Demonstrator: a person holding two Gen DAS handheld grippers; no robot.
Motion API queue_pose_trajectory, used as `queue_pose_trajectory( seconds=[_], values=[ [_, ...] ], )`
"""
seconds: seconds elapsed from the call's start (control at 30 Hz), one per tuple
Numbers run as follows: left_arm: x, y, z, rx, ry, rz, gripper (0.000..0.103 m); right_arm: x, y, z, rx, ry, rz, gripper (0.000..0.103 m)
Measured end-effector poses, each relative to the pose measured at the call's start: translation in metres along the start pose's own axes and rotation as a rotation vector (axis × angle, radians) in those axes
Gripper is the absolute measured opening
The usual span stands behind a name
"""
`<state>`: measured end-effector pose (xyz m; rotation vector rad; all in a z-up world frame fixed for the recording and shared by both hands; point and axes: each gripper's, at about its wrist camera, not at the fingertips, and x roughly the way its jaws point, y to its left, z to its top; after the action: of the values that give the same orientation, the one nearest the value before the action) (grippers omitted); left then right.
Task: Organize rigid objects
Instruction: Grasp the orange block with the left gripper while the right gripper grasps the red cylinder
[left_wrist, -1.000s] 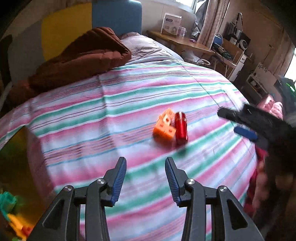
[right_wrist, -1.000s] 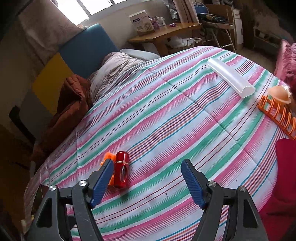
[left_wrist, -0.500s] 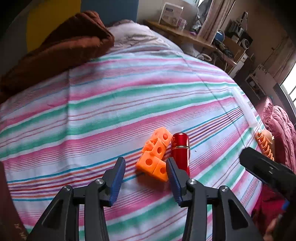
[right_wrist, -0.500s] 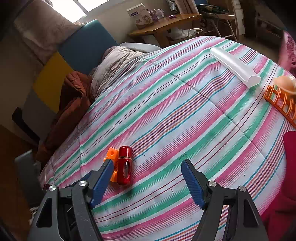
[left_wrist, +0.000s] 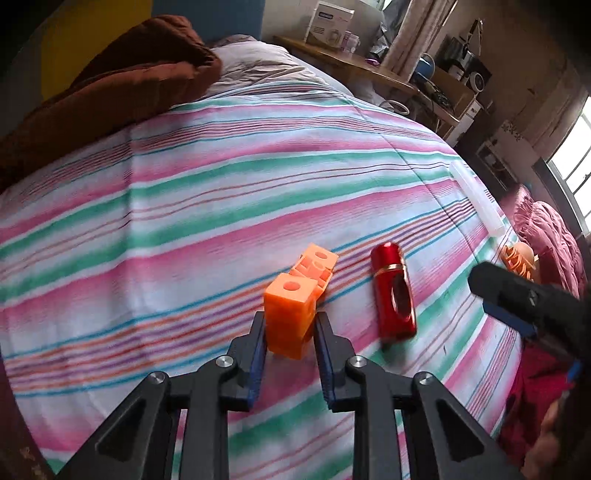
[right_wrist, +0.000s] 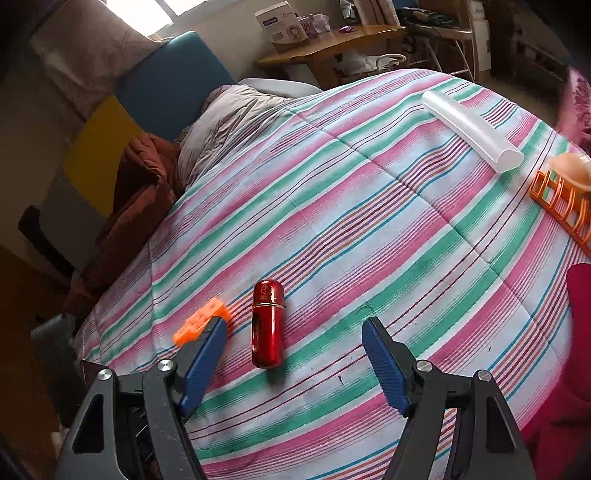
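An orange block piece (left_wrist: 291, 295) of joined cubes with holes lies on the striped bedspread (left_wrist: 221, 184). My left gripper (left_wrist: 290, 319) is closing on its near end, with both blue pads against its sides and that end tipped up. A red metal cylinder (left_wrist: 393, 295) lies just right of it. In the right wrist view the cylinder (right_wrist: 267, 325) lies between and a little beyond the fingers of my right gripper (right_wrist: 295, 328), which is open and holds nothing. The orange piece (right_wrist: 201, 325) shows behind its left finger. One black finger (left_wrist: 517, 295) of the right gripper enters the left wrist view.
A clear plastic tube (right_wrist: 472, 133) and an orange rack (right_wrist: 561, 206) with a peach-coloured object on it lie at the bed's far right. A brown blanket (left_wrist: 110, 85) and a grey pillow are at the head end. A wooden desk (right_wrist: 332, 44) stands beyond.
My left gripper came down and forward onto the orange piece and its jaws narrowed around it, tipping the near end up. The right gripper stayed open and nearly still.
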<state>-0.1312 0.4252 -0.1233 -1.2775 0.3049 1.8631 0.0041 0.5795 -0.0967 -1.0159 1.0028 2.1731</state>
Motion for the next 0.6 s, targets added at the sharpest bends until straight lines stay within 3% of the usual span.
queue_pose_trajectory(
  seconds=[0.37,0.6],
  values=[
    [-0.058,-0.006,-0.049,0.022,-0.073,0.061,0.018,0.019,-0.003,-0.006,-0.001,0.075,-0.016,0.076],
    [-0.097,-0.014,-0.086,0.026,-0.123,0.025,0.018,0.023,-0.004,-0.009,0.002,0.086,0.014,0.074]
  ],
)
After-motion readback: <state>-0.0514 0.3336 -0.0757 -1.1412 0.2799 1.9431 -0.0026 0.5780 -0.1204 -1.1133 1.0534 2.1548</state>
